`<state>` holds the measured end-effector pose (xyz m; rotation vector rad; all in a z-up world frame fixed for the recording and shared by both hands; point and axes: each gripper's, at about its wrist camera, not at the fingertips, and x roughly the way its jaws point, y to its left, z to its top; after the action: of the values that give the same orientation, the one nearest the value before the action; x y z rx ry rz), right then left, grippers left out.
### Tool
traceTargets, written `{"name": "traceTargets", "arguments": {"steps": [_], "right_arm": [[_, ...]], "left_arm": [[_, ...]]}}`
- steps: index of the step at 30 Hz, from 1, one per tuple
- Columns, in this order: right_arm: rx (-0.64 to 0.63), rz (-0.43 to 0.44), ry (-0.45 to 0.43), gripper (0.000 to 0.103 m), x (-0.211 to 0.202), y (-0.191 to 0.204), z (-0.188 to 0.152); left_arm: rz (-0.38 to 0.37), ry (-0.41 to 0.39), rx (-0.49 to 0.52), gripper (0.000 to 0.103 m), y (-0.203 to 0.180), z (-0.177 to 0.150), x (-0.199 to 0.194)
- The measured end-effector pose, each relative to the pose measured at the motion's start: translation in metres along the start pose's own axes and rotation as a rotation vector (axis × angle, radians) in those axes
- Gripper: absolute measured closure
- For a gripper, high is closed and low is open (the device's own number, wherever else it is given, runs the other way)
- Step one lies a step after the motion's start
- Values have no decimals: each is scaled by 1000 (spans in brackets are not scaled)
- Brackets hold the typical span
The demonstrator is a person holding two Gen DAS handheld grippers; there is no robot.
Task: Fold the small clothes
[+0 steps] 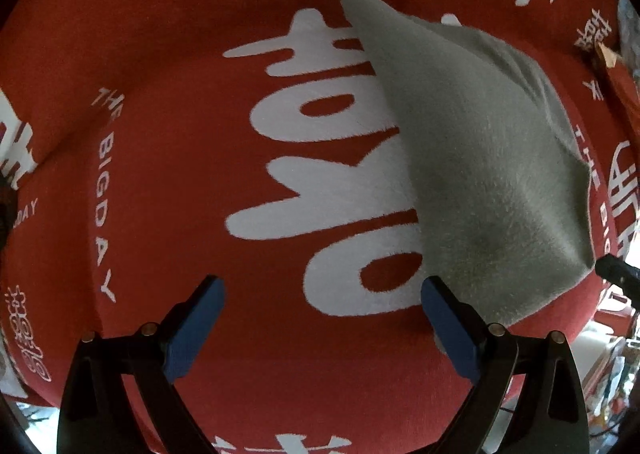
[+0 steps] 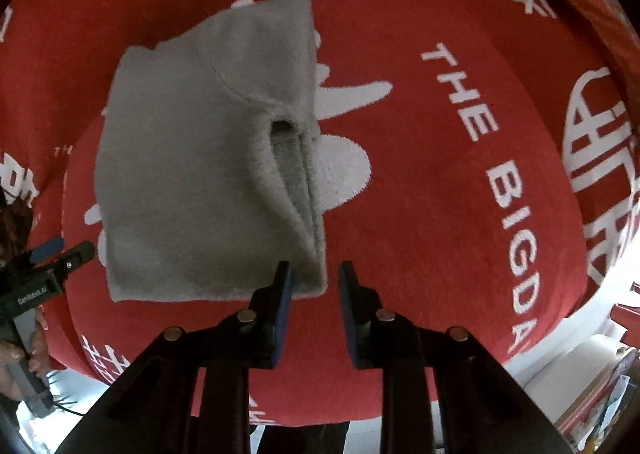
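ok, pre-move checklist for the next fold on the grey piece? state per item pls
1. Left gripper open, nothing between the pads: ok.
2. Right gripper open, holding nothing: ok.
3. Grey garment lies on the red cloth, already folded over: ok.
4. Fold is flat: not ok, a raised ridge with an open pocket runs along its right side.
5. Right gripper lined up with the near corner: ok, the corner sits just ahead of its left finger.
6. Fold edges aligned underneath: cannot tell.
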<state>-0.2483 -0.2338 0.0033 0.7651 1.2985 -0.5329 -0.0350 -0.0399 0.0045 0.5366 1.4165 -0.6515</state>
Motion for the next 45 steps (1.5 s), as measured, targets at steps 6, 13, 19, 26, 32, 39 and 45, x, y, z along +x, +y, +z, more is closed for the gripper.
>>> {"name": "traceTargets", "arguments": {"steps": [6, 13, 19, 26, 32, 39, 45], "right_arm": [[-56, 38, -11, 66, -14, 43, -8], [-114, 88, 30, 58, -6, 79, -9], [-128, 103, 41, 48, -9, 87, -8], [-135, 119, 48, 41, -9, 83, 0], [-137, 132, 57, 40, -6, 70, 7], [-119, 126, 46, 40, -5, 40, 29], [-21, 144, 30, 40, 3, 2, 64]], "left_arm": [[-28, 2, -30, 4, 17, -4, -7], [-39, 6, -100, 1, 34, -7, -10], [-7, 2, -103, 1, 32, -7, -11], [55, 5, -81, 1, 24, -3, -8], [88, 53, -99, 1, 24, 1, 8], [10, 153, -205, 1, 40, 7, 30], [-91, 74, -281, 1, 42, 34, 24]]}}
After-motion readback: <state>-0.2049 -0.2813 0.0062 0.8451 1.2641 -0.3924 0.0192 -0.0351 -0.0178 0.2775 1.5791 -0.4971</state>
